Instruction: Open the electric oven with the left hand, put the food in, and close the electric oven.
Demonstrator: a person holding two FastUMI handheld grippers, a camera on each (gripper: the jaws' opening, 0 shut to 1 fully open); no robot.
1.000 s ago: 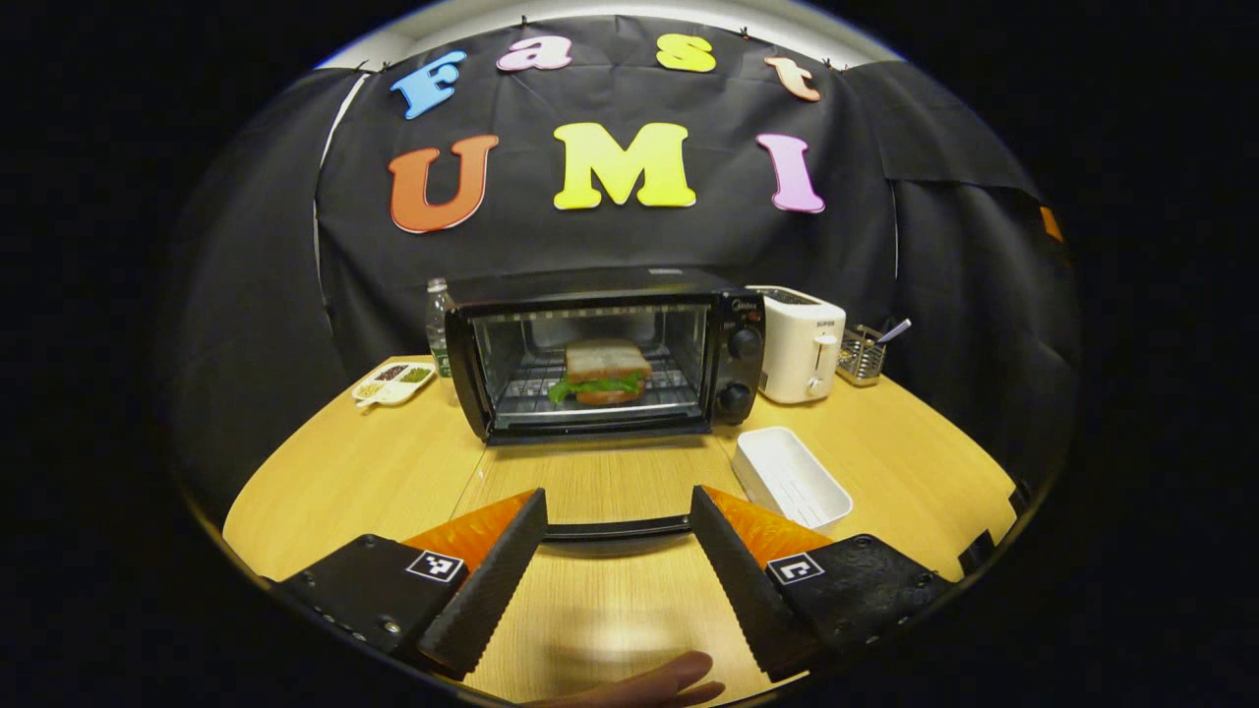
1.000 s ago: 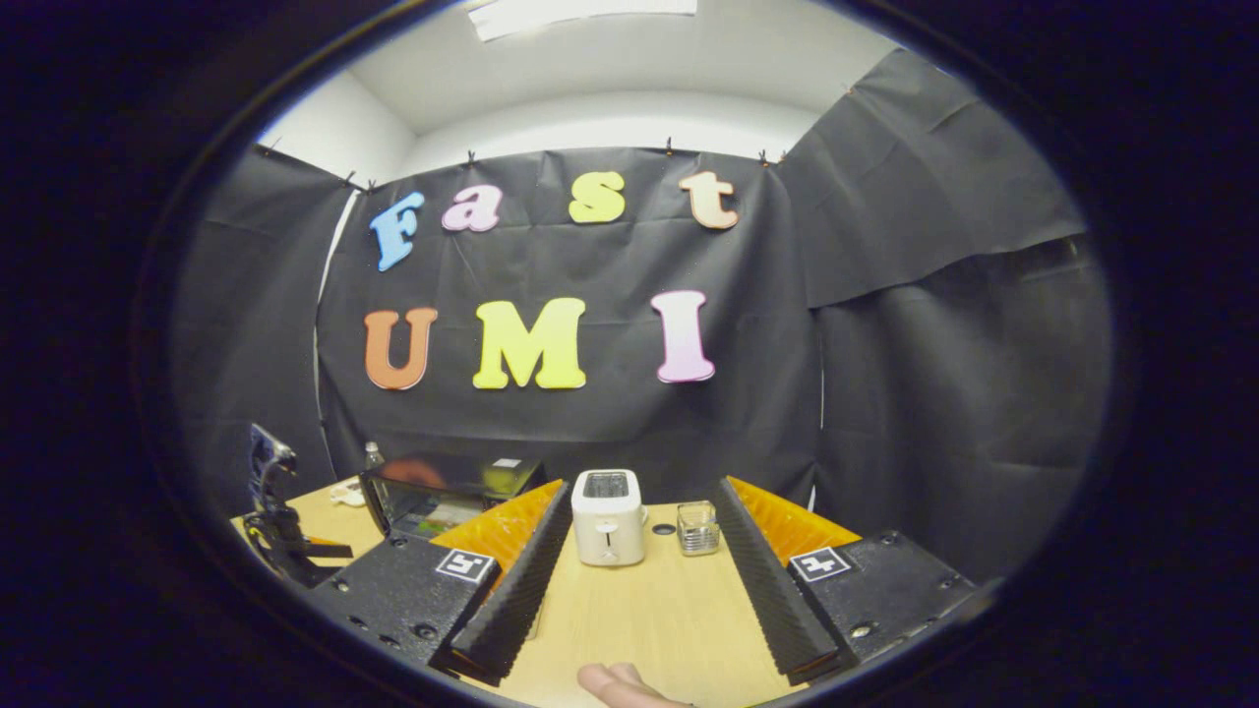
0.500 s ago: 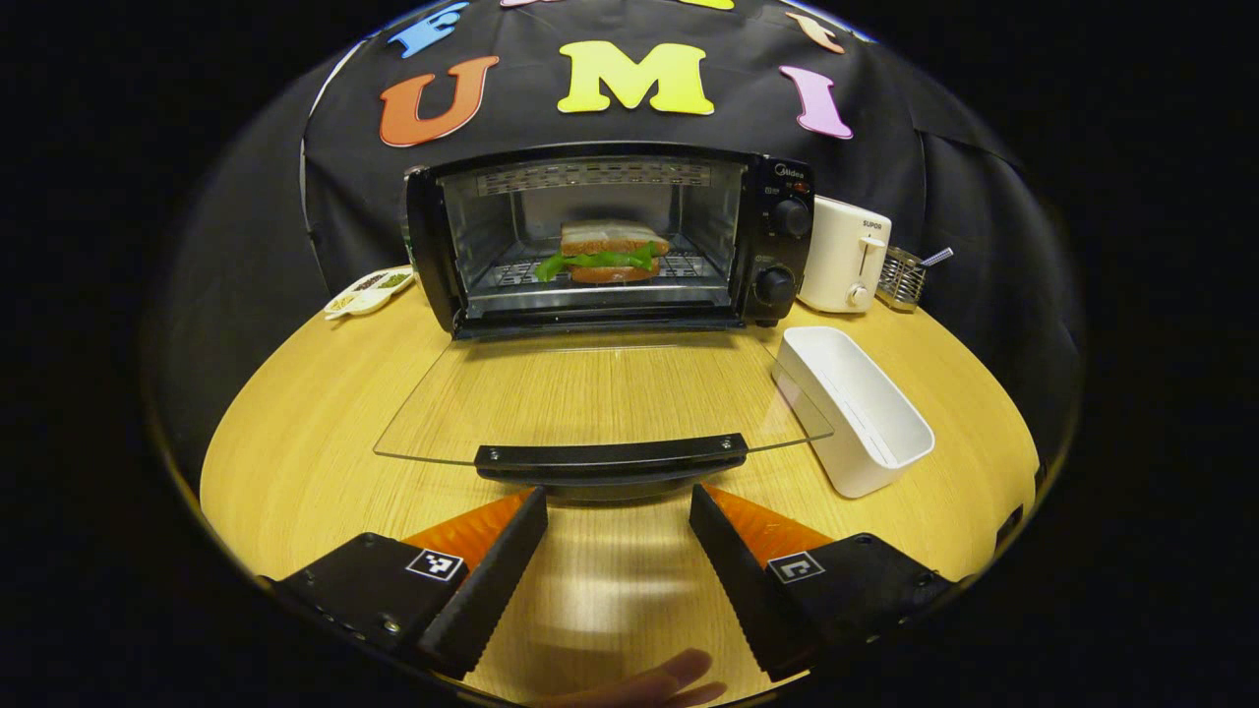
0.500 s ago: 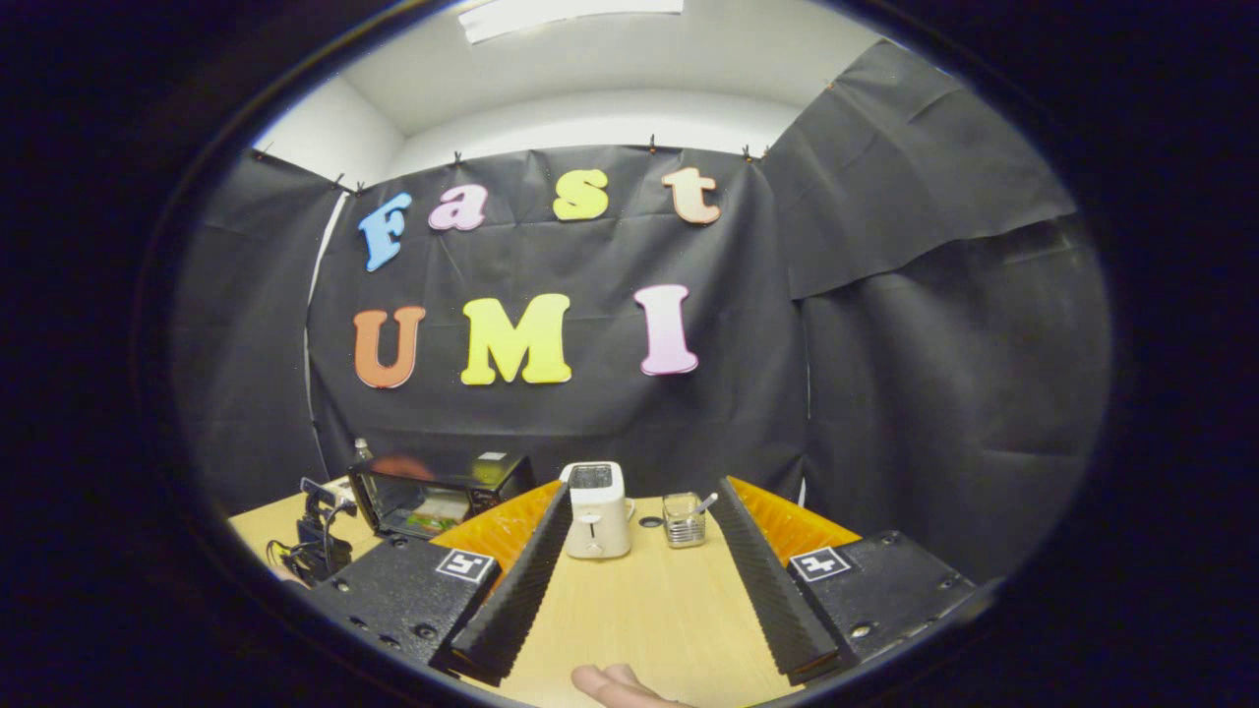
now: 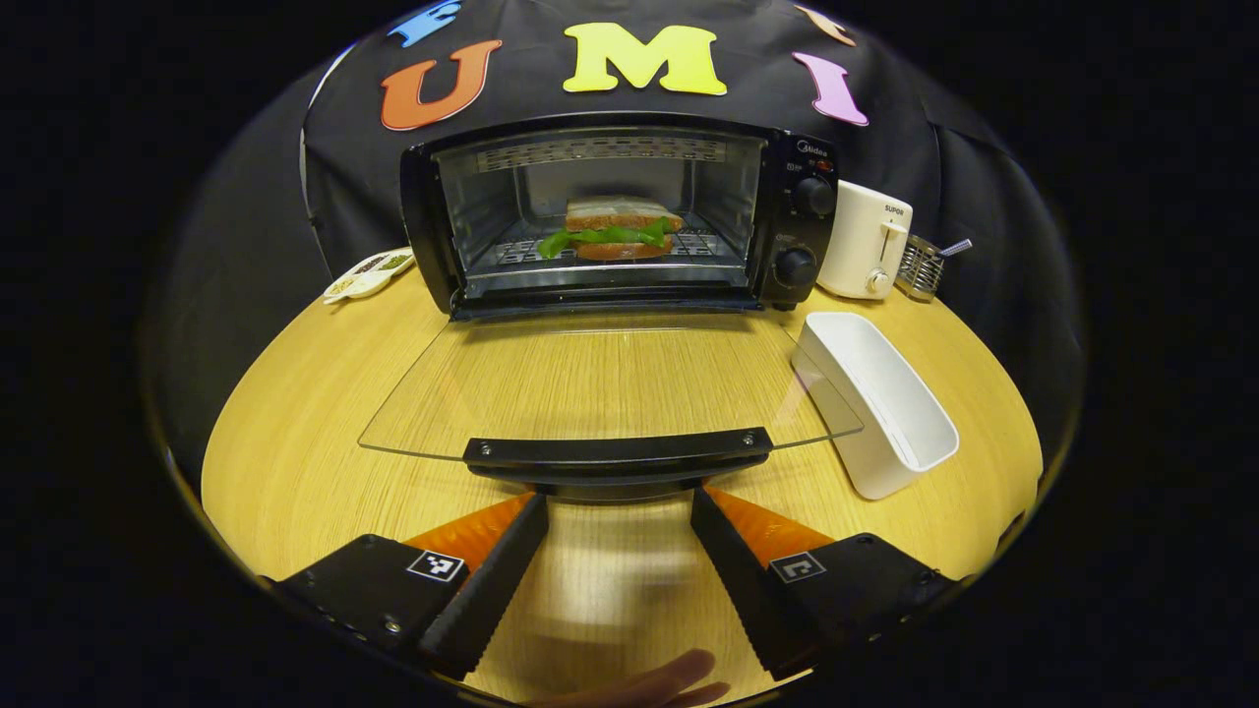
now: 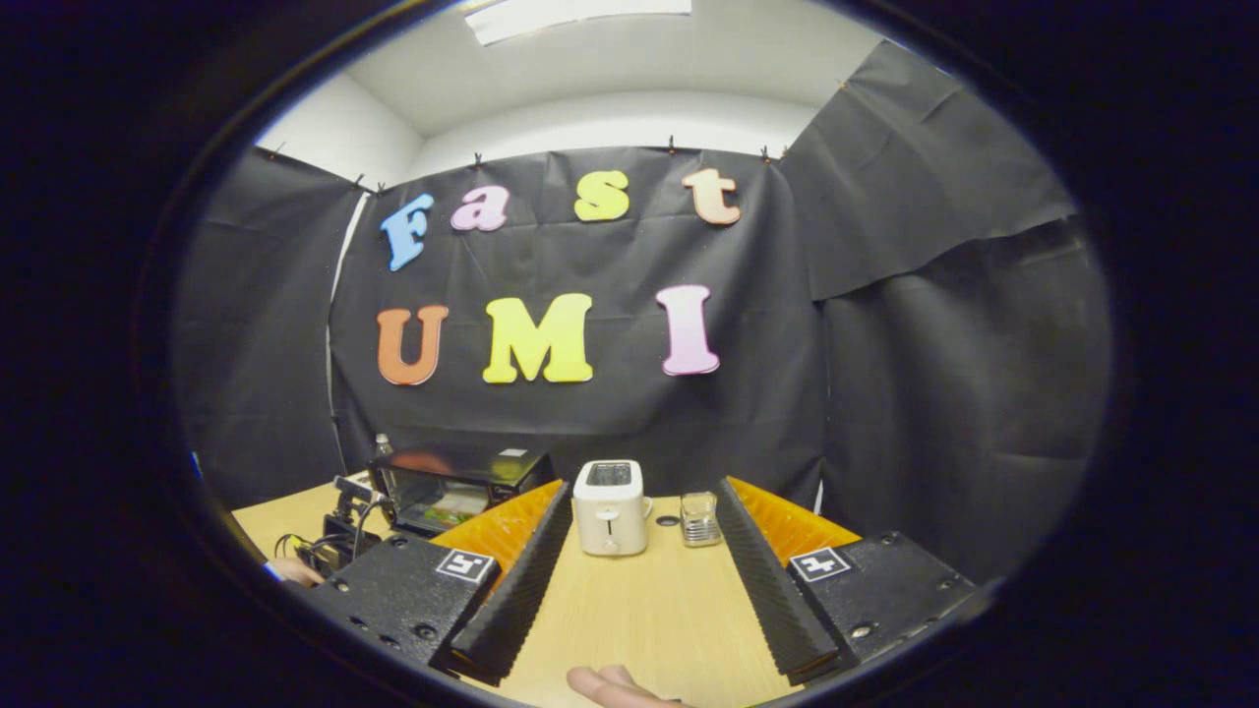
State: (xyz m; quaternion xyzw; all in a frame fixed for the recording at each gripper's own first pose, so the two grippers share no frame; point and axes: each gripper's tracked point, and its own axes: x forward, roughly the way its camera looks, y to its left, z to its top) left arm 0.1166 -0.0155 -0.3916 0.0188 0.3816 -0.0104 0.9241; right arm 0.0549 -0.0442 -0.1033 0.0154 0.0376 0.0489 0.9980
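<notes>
On the far left of the counter sits a small divided dish, clear of our work. The electric oven stands open, its glass door lying flat toward us, and the sandwich rests on the rack inside, so closing is the step in hand. Our left tongs are spread apart and empty, just short of the door handle. We should slide under the handle's middle, lift evenly along the hinge arc, and ease off near the frame. The white tray lies just beside the door's right edge; we judge it won't obstruct. In the right gripper view, the right tongs hover agape, holding nothing, facing the toaster.
</notes>
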